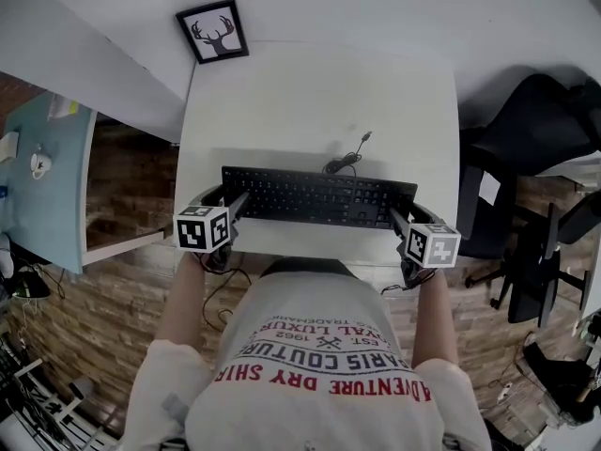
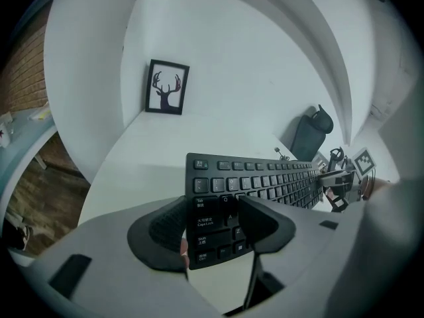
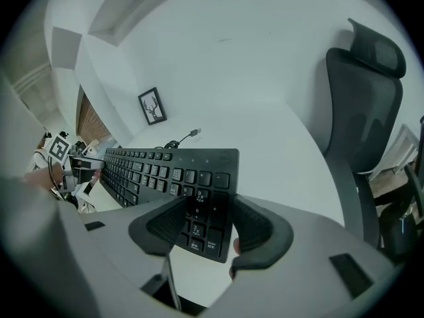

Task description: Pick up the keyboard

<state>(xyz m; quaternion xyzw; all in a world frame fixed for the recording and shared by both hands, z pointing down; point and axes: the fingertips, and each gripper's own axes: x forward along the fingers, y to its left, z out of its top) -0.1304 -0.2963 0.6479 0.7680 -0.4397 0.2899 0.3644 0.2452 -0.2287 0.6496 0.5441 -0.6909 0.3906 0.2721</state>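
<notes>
Keyboard: a black keyboard [image 1: 315, 197] is seen lying lengthwise along the table's front edge, about midway between its left and right edges. Its cable [image 1: 349, 158] is coiled on the table just behind it.
Left gripper: the left gripper [image 2: 215, 220] is closed on the keyboard's left end. One jaw is pressed on the keys beside Caps Lock and the other is set under the board.
Right gripper: the right gripper [image 3: 207, 224] is clamped the same way on the number-pad end.
Lift: the near corners appear raised, but it cannot be told for sure whether the board is clear of the table [image 1: 282, 101].
Step in hand: the raising is judged to be under way. Both ends should be lifted together and level, so the board is neither twisted nor slipped out of the narrow bites. The cable's slack should be watched for snagging.
Containers: none is seen on the table. Only a framed deer picture [image 1: 213, 31] is propped at its far left corner.
</notes>
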